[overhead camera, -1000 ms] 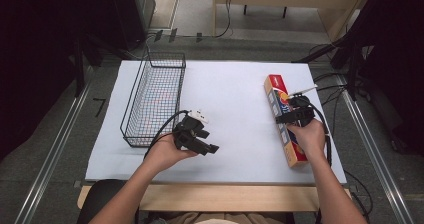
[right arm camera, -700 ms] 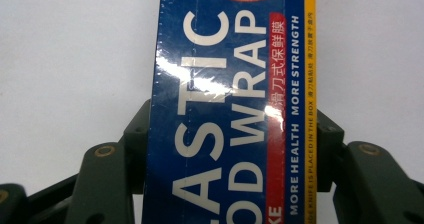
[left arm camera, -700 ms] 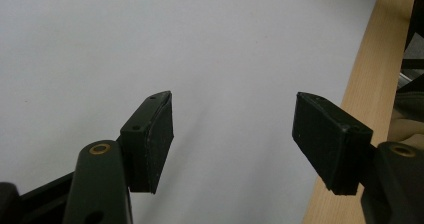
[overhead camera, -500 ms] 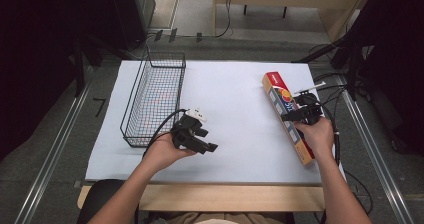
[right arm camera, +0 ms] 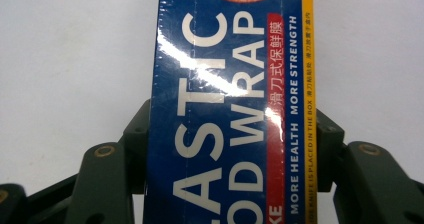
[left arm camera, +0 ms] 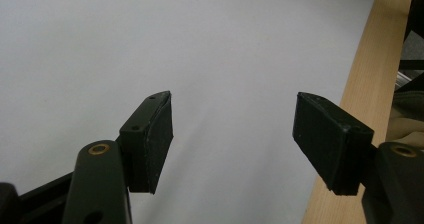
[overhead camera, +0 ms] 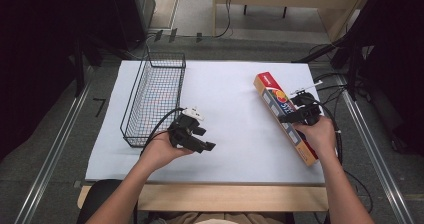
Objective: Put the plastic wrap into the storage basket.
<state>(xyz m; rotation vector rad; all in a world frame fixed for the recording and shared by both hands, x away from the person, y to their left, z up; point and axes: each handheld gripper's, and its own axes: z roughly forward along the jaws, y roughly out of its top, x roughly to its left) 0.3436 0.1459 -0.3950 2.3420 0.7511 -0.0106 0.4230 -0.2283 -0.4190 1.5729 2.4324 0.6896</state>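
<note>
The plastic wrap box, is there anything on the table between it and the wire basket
Nothing visible lies on the white sheet between the plastic wrap box, clamped in the right gripper, and the wire basket. The left gripper sits open near the basket's near right corner, just below a straight path.

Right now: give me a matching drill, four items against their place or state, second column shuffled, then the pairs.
Items
1. wire basket
2. plastic food wrap box
3. left gripper
4. right gripper

States
A. jaws apart over bare white sheet, nothing between them
B. clamped between two black jaws, lying on the table's right side
C. stands empty at the table's left
D. shut on the long blue box

Pairs: 1-C, 2-B, 3-A, 4-D
</note>
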